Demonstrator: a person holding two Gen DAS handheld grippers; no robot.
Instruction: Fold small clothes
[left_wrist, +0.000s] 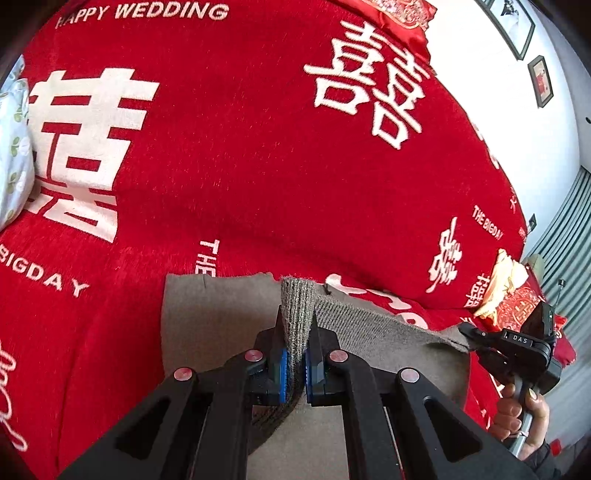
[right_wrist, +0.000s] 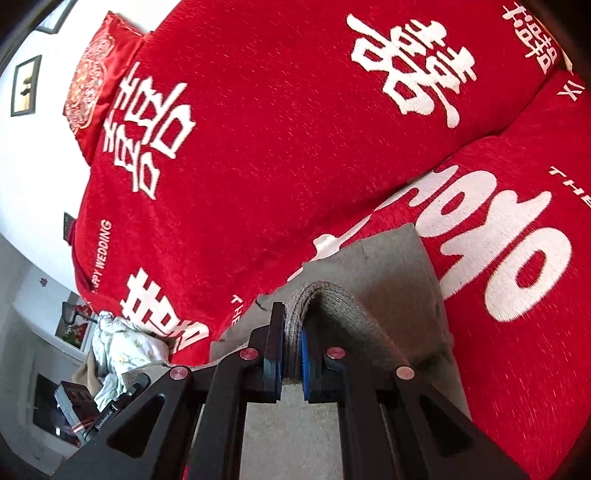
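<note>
Red "HAPPY WEDDING" bedspread (left_wrist: 229, 155); left claw (left_wrist: 295, 332) and right claw (right_wrist: 293, 332) each pinch the grey garment's (left_wrist: 221, 314) ribbed hem, pointing twelve o'clock.

Left gripper (left_wrist: 295, 332): jaws pinched tight on the ribbed hem of the grey garment (left_wrist: 221, 314), pointing forward and down over it. Right gripper (right_wrist: 293, 332): same pose, clamped on a bunched ribbed fold at the garment's other corner. In the left wrist view, the person's right hand (left_wrist: 524, 413) wraps that gripper's handle, right of the garment.
</note>
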